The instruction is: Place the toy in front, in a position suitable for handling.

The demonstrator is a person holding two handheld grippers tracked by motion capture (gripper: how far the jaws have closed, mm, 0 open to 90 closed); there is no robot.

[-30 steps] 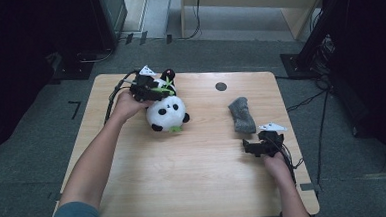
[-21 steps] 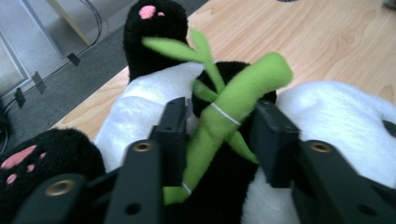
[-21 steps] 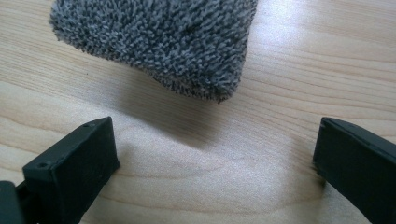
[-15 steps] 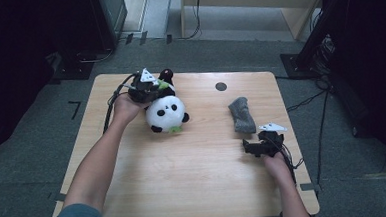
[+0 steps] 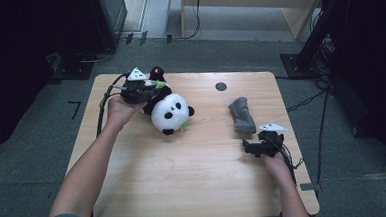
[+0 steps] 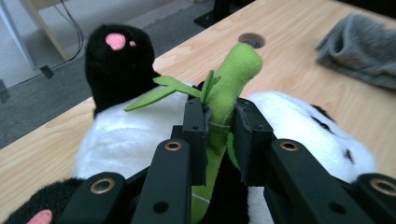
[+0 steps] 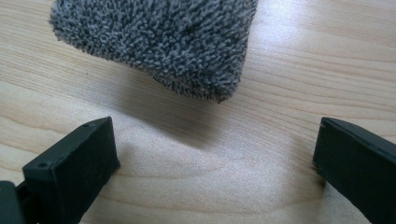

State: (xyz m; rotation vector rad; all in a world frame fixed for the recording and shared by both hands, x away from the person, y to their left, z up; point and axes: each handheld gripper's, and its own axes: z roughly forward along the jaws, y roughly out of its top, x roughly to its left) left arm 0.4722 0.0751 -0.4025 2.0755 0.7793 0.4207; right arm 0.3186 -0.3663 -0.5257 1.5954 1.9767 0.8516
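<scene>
A black-and-white panda plush lies on the wooden table at the back left, with a green bamboo stalk sticking out of it. My left gripper is shut on that stalk, and in the left gripper view its pads press the stalk from both sides above the plush's white body. A grey fuzzy cloth lies at the right. My right gripper rests just in front of the cloth, open. Its jaws stand wide over bare wood, short of the cloth's edge.
A round cable hole sits in the tabletop near the back edge, between plush and cloth. Cables trail from both grippers off the table sides. Dark equipment and stands ring the table on the grey floor.
My left hand has shifted slightly left and up with the gripper on the plush, and the panda has tilted a little with it. The right gripper and the cloth have stayed put.
</scene>
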